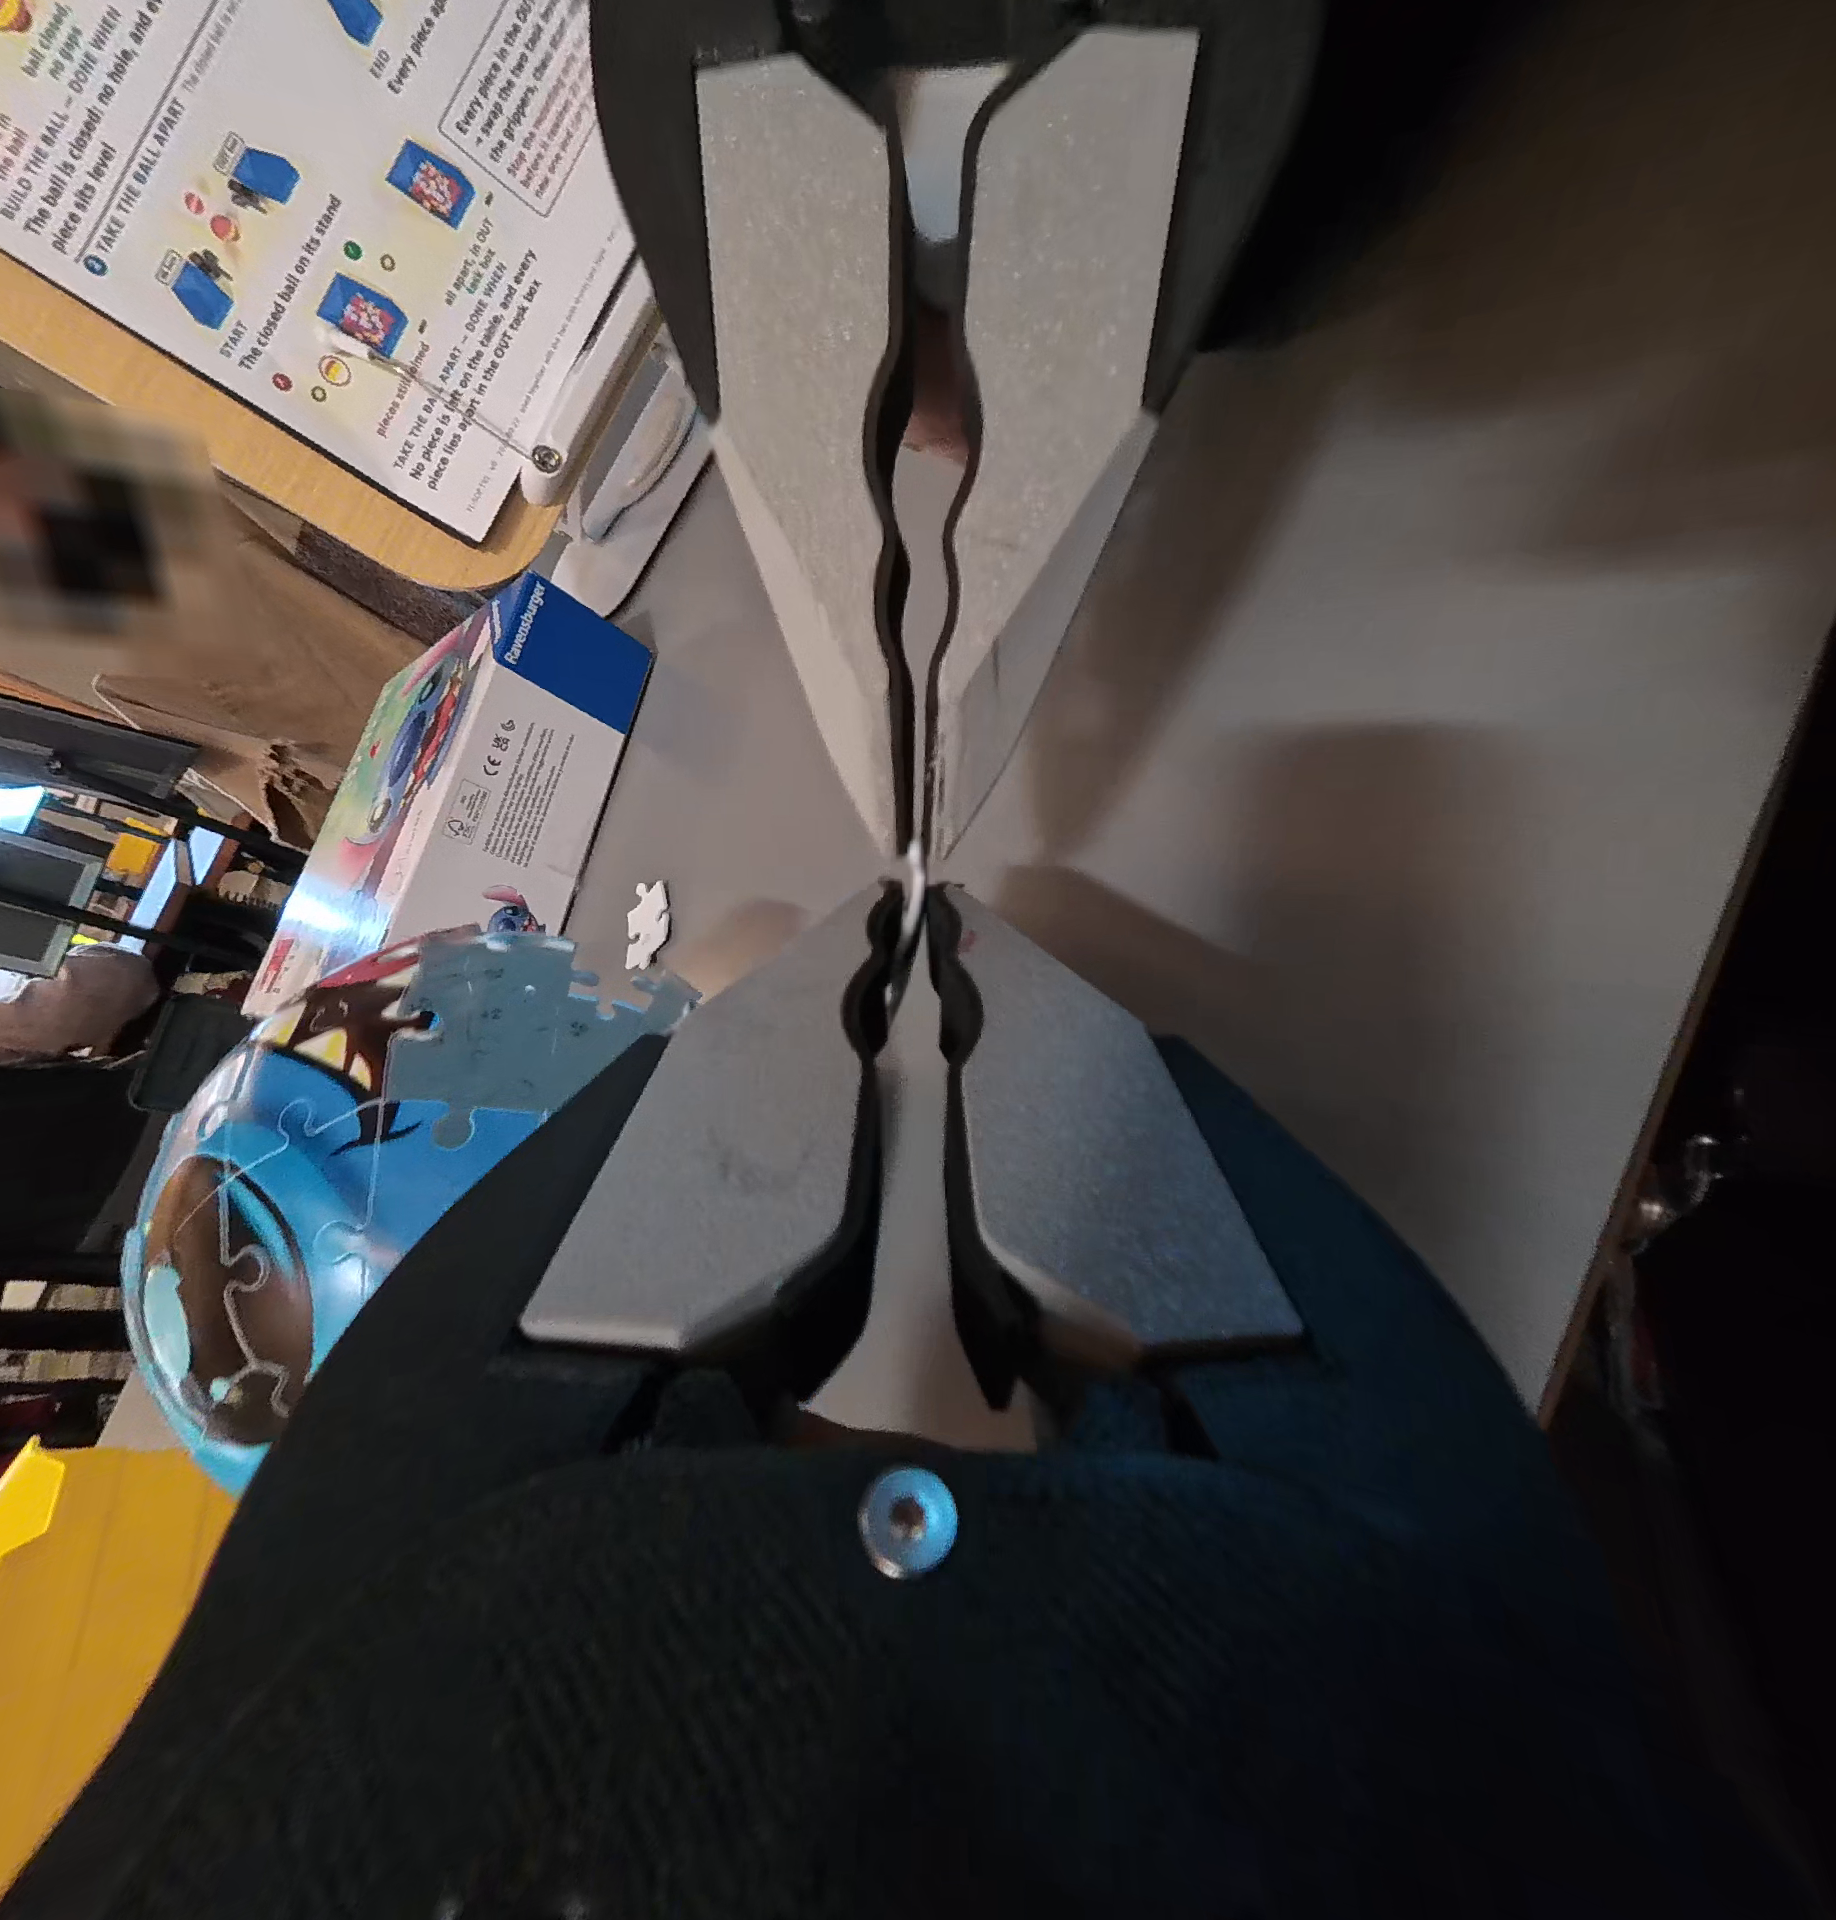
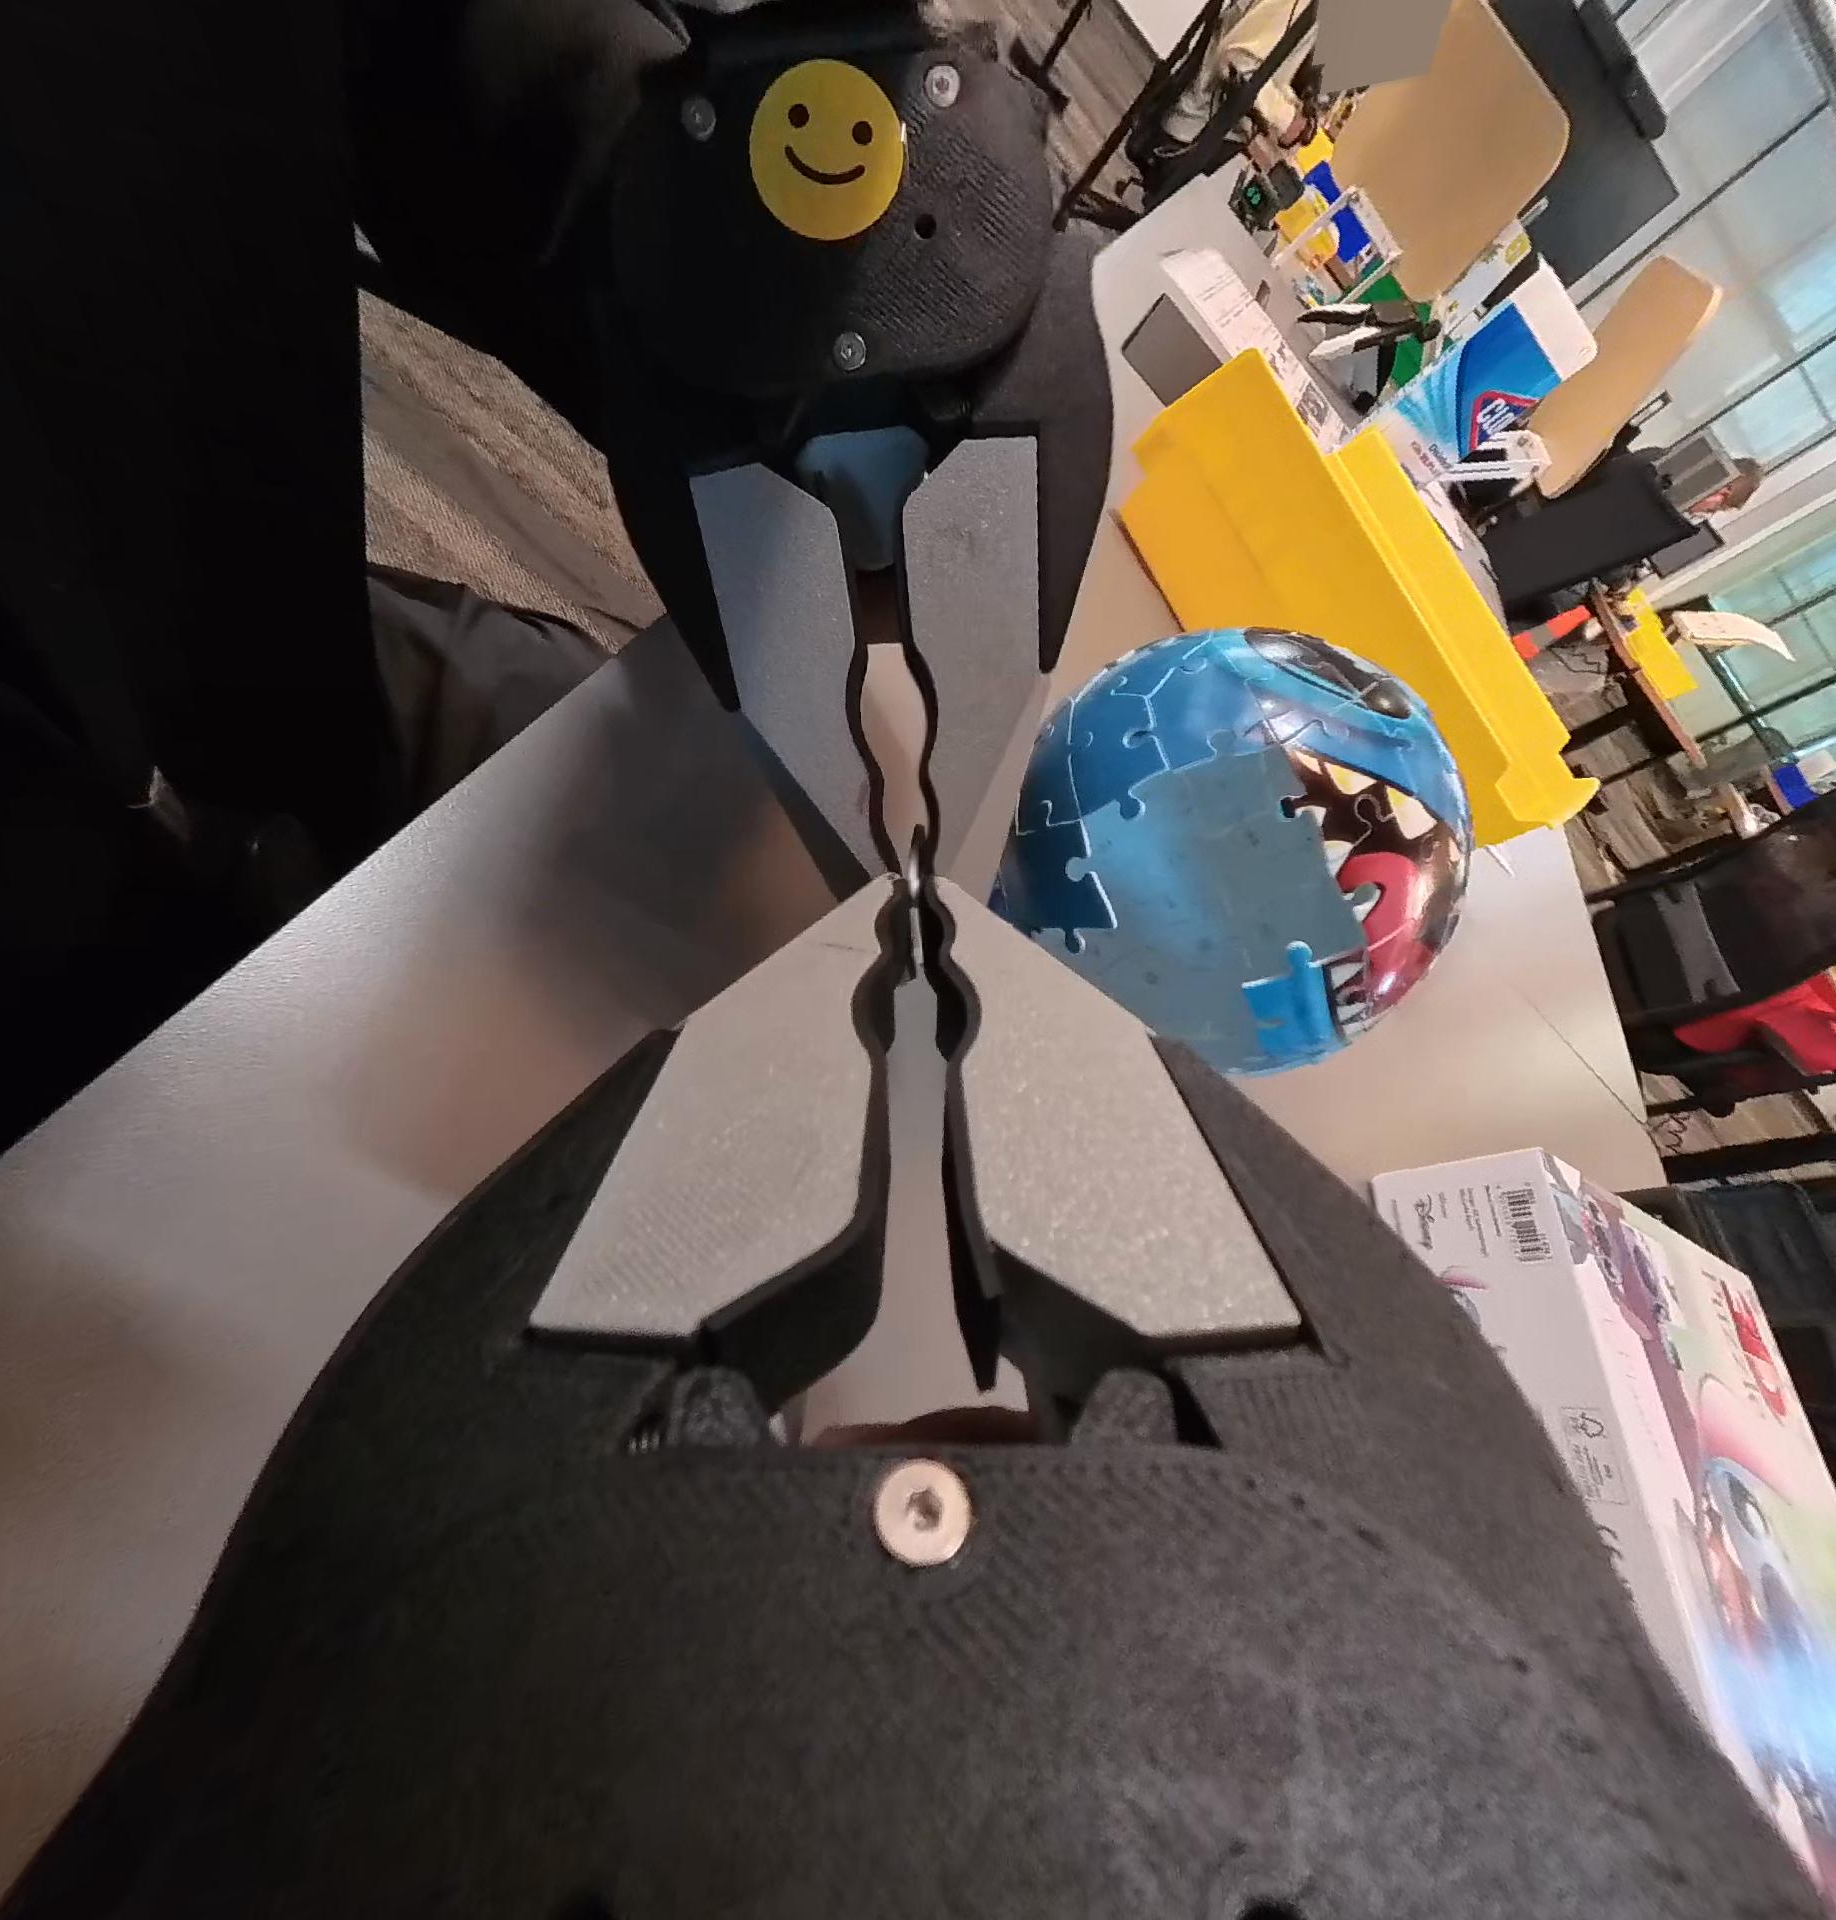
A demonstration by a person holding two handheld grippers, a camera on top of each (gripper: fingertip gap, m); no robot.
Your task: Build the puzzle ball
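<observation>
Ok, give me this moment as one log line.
left tool: shut on puzzle piece | right tool: shut on same piece, tip to tip | ball: on table, gap open | loose piece: on table

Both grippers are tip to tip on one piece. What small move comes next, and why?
Probably open one gripper to finish the handover. The left gripper and right gripper both pinch the same thin white puzzle piece edge-on, and the gap in the blue puzzle ball sits beside them, unfilled. Which gripper should let go I cannot tell.
</observation>
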